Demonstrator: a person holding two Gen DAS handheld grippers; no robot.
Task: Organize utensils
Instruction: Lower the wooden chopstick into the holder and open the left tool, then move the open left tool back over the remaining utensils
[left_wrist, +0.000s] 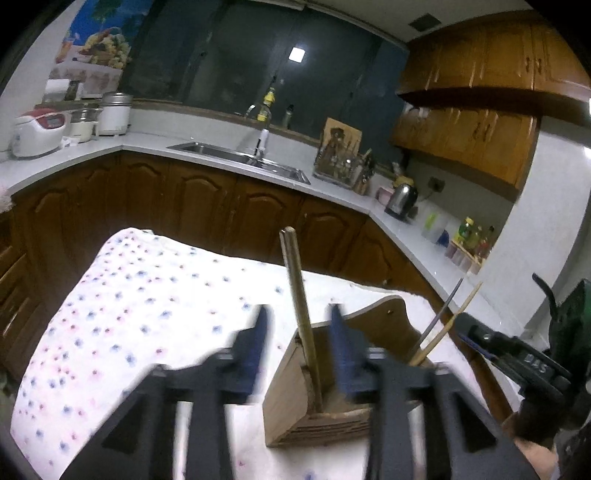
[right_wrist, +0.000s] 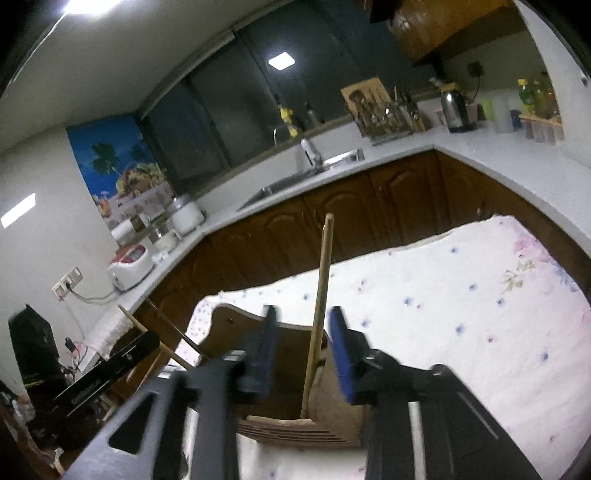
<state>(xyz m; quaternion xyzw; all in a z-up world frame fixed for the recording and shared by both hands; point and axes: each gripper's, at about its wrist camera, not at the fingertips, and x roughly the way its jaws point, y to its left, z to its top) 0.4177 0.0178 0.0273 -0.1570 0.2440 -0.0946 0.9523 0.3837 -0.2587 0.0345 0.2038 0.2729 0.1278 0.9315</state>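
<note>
A wooden utensil holder (left_wrist: 317, 402) stands on the flowered tablecloth. In the left wrist view a brown wooden stick (left_wrist: 295, 280) stands upright in it, between the blue pads of my left gripper (left_wrist: 299, 317), which is open and not touching the stick. A thin metal rod and a bamboo stick (left_wrist: 448, 321) lean out to the right, beside the black side of my right gripper (left_wrist: 517, 362). In the right wrist view a pale wooden stick (right_wrist: 321, 280) rises from the holder (right_wrist: 295, 373) between the open pads of my right gripper (right_wrist: 303, 317), with no contact.
The table with its cloth (left_wrist: 129, 306) ends at a far edge in front of brown cabinets. Behind them runs a white counter with a sink (left_wrist: 240, 158), a kettle (left_wrist: 402, 197), a rice cooker (left_wrist: 37, 133) and bottles (left_wrist: 472, 236).
</note>
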